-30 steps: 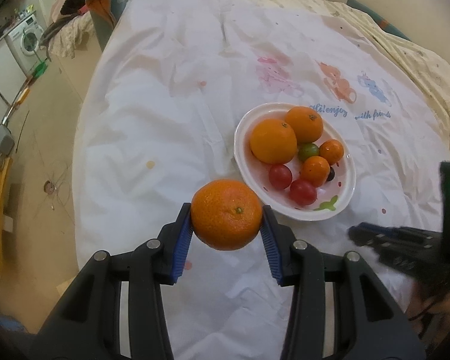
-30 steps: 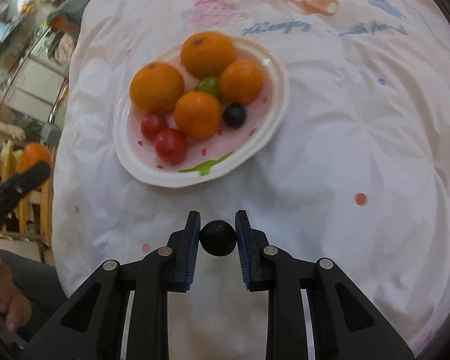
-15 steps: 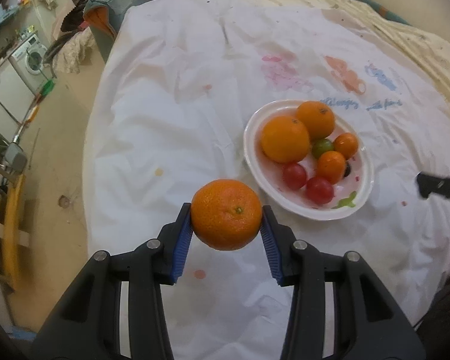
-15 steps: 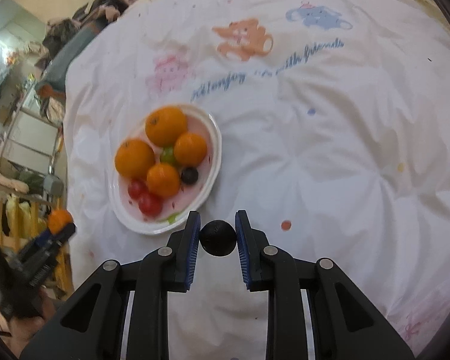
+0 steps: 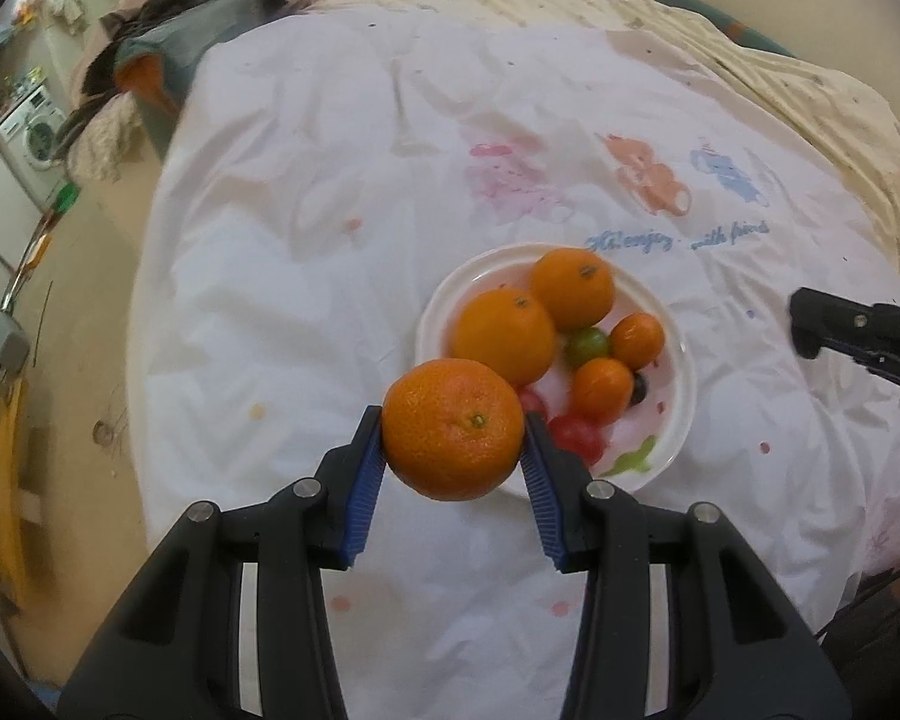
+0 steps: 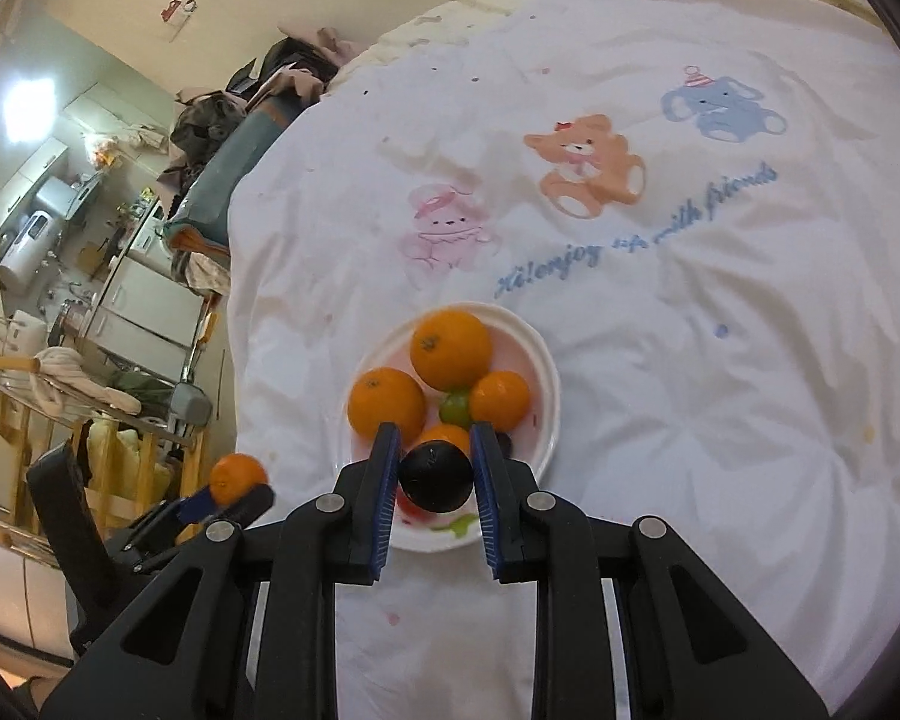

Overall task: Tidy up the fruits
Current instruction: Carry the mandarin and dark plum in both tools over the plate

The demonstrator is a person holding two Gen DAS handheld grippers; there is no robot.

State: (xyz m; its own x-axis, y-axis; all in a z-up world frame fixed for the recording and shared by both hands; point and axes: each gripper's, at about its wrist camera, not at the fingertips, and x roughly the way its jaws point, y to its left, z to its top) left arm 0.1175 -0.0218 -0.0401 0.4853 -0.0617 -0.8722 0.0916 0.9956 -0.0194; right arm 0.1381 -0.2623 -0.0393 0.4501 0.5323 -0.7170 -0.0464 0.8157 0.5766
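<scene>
My left gripper (image 5: 453, 429) is shut on a large orange (image 5: 453, 429), held in the air over the near left rim of the white plate (image 5: 672, 414). On the plate lie several oranges, a green fruit (image 5: 588, 345), red tomatoes (image 5: 576, 435) and a small dark berry (image 5: 639, 387). My right gripper (image 6: 437, 474) is shut on a small dark round fruit (image 6: 437, 477), above the near edge of the plate (image 6: 543, 396). The left gripper with its orange (image 6: 237, 477) shows at the left of the right wrist view. The right gripper (image 5: 810, 324) reaches in from the right of the left wrist view.
The plate sits on a round table under a white cloth (image 5: 330, 240) printed with cartoon animals (image 6: 588, 165). Past the table's left edge are floor, a washing machine (image 5: 33, 132), a heap of clothes (image 5: 168, 48) and a wooden rack (image 6: 6, 408). A cream cushion (image 5: 810, 90) lies behind.
The left gripper has carried the orange right, until it overlaps the plate's near left rim. The right gripper has risen and drawn back with the dark fruit, so the plate looks smaller and lower.
</scene>
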